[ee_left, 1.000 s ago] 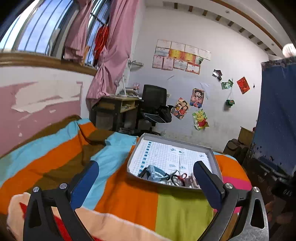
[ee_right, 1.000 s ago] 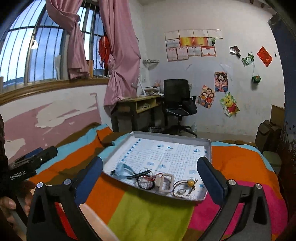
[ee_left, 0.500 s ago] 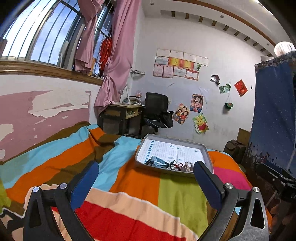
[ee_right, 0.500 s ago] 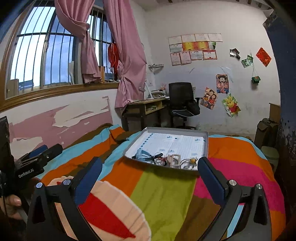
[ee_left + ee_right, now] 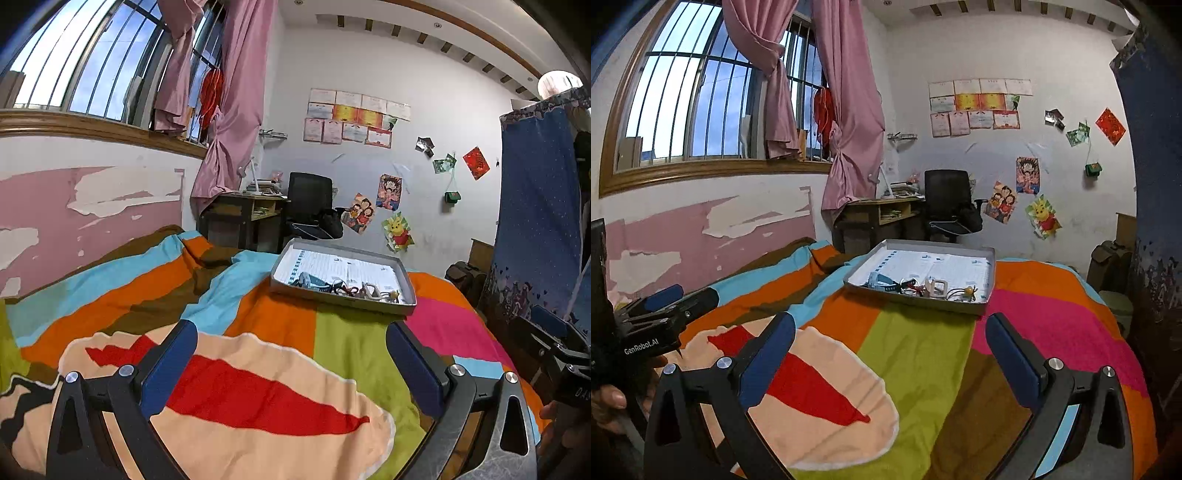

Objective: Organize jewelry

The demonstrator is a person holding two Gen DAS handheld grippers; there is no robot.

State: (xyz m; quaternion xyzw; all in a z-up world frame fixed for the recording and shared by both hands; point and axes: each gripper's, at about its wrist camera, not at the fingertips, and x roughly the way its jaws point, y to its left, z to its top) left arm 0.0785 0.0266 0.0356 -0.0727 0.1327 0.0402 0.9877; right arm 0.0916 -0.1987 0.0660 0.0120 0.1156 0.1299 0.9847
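i'm holding both the left gripper [image 5: 288, 354] and right gripper [image 5: 890, 347] released, well short of the tray [image 5: 982, 306]; next i'd reach the jewelry [image 5: 916, 286].

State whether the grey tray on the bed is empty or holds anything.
Not empty: the grey tray holds tangled jewelry along its near edge; the rest shows bare gridded paper.

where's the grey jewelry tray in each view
Left wrist: grey tray sits right of centre on the striped blanket, beyond the open gripper fingers.
Right wrist: grey tray sits just right of centre, same blanket.
Shared landmark: black office chair behind the tray.
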